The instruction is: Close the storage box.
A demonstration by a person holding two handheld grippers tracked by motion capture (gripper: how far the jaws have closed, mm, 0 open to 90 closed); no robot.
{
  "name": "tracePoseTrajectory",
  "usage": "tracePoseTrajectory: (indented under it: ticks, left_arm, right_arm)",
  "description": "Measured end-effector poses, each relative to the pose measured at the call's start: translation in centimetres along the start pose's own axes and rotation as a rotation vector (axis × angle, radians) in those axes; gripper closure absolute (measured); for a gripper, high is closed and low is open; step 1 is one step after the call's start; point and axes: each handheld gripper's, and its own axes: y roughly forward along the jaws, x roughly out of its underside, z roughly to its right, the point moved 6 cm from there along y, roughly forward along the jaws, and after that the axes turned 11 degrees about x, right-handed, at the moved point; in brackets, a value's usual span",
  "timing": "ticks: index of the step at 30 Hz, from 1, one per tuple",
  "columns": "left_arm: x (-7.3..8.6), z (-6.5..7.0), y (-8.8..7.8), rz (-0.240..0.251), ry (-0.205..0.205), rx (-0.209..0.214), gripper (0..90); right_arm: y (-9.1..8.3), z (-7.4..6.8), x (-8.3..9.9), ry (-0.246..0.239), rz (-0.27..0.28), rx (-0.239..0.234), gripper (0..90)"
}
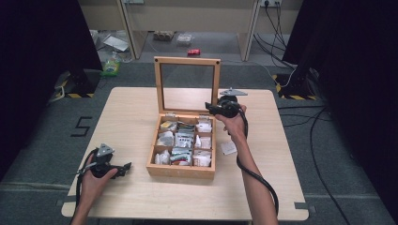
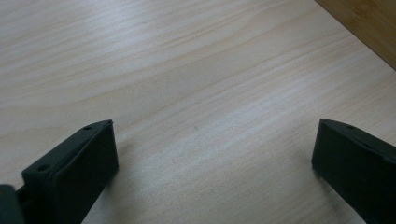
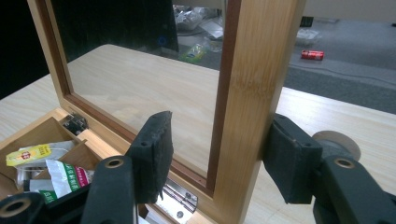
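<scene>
On the table, the wooden box sits a little right of centre, its front wall nearest the person. Inside, dividers cut it into a grid of small compartments, and each holds tea-bag packets, mostly white and grey; the right gripper view shows a yellow-labelled one and a white one with red and green print in the back cells near the hinge.

The glass-paned lid stands upright on the box's back edge at 12 o'clock, its pane facing the person and its long edges running left to right across the table; its right-hand frame post rises straight up.

The right gripper is at that post, at about 1 o'clock from the box's middle. In the right gripper view its jaws straddle the post about half open: the outer pad touches the frame's outer face, while the inner pad stands a little apart from the glass side, so the lid is bracketed but not pinched.

The left gripper rests at 9 o'clock from the box, just beside its left wall, jaws wide apart over bare wood with nothing between them.

A small white packet lies on the table at 3 o'clock, just beside the right forearm. Beyond the table, at 12 o'clock on the floor, lies a red can.
</scene>
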Motion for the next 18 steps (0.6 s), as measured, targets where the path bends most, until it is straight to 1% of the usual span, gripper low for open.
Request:
tracePoseTrajectory:
  ticks: [5,9,12,18]
  left_arm:
    - [0.00,0.00,0.00,0.000,0.000,0.000,0.0]
    - [0.00,0.00,0.00,0.000,0.000,0.000,0.0]
    - [0.00,0.00,0.00,0.000,0.000,0.000,0.0]
    - [0.00,0.00,0.00,0.000,0.000,0.000,0.0]
  right_arm:
    - [-0.19,0.13,0.04,0.006,0.012,-0.005,49.6]
    - [-0.34,0.07,0.14,0.005,0.027,0.002,51.1]
    - [-0.49,0.07,0.20,0.014,0.033,0.000,52.5]
    - [-0.80,-0.01,0.37,0.006,0.055,0.001,53.3]
